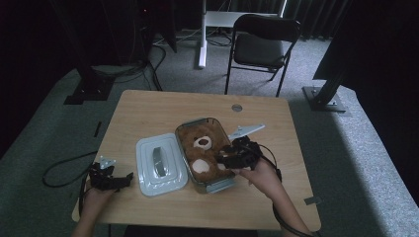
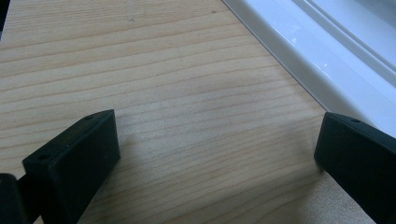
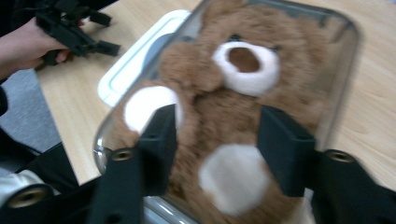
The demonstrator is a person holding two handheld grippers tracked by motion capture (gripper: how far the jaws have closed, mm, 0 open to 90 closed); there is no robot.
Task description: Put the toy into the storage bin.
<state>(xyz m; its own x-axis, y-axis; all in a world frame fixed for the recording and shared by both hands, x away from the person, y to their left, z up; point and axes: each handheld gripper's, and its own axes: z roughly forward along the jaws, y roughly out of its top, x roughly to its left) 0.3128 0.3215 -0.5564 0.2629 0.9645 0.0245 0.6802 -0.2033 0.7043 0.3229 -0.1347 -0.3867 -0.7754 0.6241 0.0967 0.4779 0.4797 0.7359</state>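
Observation:
A brown teddy bear with a white muzzle and white paws lies on its back in a metal tin at the table's middle. My right gripper hovers over the bear's belly, its jaws apart on either side of the belly and pressing nothing. The tin's pale lid lies flat to the left of the tin. Left of the lid, my left gripper rests low over bare wood, open and holding nothing.
The wooden table has a grey grommet near its far edge. Beyond it stand a black folding chair and a white post on grey carpet. Dark stands flank the table left and right.

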